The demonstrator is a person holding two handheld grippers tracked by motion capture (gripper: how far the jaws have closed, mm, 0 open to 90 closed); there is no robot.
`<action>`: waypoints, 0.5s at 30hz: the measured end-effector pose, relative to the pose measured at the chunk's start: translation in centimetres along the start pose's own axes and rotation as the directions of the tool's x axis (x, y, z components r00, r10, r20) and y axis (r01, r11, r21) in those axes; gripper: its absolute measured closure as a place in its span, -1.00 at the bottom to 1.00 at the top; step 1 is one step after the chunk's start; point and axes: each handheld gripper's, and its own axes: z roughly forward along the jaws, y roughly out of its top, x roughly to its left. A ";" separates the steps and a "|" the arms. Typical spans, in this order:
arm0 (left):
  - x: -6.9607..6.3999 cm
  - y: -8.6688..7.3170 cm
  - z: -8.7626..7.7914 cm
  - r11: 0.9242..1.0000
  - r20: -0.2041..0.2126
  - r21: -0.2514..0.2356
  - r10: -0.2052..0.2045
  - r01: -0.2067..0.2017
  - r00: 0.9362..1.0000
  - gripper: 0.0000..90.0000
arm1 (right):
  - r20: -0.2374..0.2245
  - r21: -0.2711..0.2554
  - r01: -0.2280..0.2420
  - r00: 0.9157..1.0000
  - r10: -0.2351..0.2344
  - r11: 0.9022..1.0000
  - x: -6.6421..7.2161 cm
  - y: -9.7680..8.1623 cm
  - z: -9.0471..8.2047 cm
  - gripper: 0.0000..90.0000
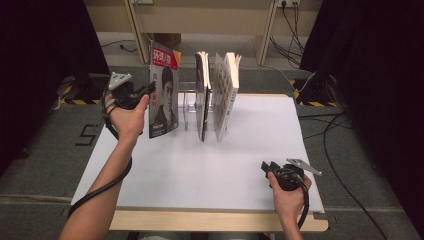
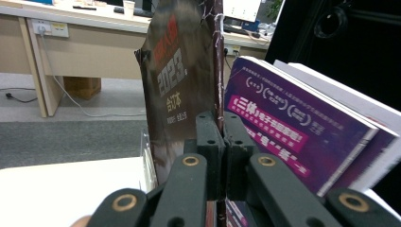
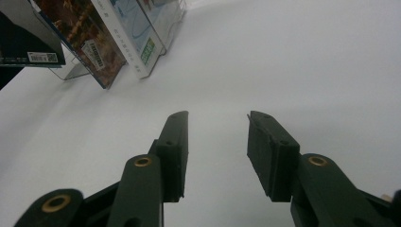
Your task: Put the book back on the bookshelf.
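**Surfaces and finishes**

A glossy paper sheen is shown by the red-titled portrait magazine (image 1: 163, 95). The clear plastic book rack (image 1: 189, 102) looks smooth and glassy. The white tabletop sheet (image 1: 200, 165) appears matt, edged in pale wood. Matt plastic is seen on the black left gripper (image 2: 223, 124).

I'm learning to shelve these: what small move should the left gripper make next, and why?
Probably ease the magazine down into the clear rack beside the standing books. The left gripper is clamped on its edge, holding it upright at the rack's left end.
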 end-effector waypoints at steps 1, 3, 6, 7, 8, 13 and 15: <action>0.0 0.0 0.3 1.000 -0.003 -0.001 0.002 -0.002 1.000 0.93 | 0.000 0.001 0.000 1.000 0.000 1.000 0.0 0.0 0.0 0.33; 0.0 -0.2 0.9 1.000 -0.009 -0.003 0.006 -0.006 1.000 0.93 | 0.000 -0.002 0.000 1.000 0.000 1.000 -0.1 0.0 0.0 0.33; 0.0 -0.8 1.6 1.000 -0.023 -0.003 0.018 -0.018 1.000 0.93 | 0.002 0.001 -0.008 1.000 0.008 1.000 -0.1 0.0 0.0 0.33; 0.1 -1.1 1.7 1.000 -0.035 -0.001 0.024 -0.024 0.999 0.93 | 0.000 0.002 -0.008 1.000 0.008 1.000 -0.1 0.0 0.0 0.33; 0.2 -1.5 1.8 1.000 -0.045 0.001 0.024 -0.024 0.999 0.93 | 0.000 0.003 -0.007 1.000 0.007 1.000 -0.1 0.0 -0.1 0.33; 0.8 -3.2 1.2 0.999 -0.066 -0.023 0.048 -0.050 0.997 0.93 | -0.001 0.001 -0.002 1.000 0.002 1.000 -0.2 0.0 -0.1 0.33; 1.0 -3.6 0.7 0.997 -0.074 -0.038 0.057 -0.060 0.996 0.93 | 0.000 0.005 -0.005 1.000 0.005 1.000 -0.2 0.0 -0.1 0.33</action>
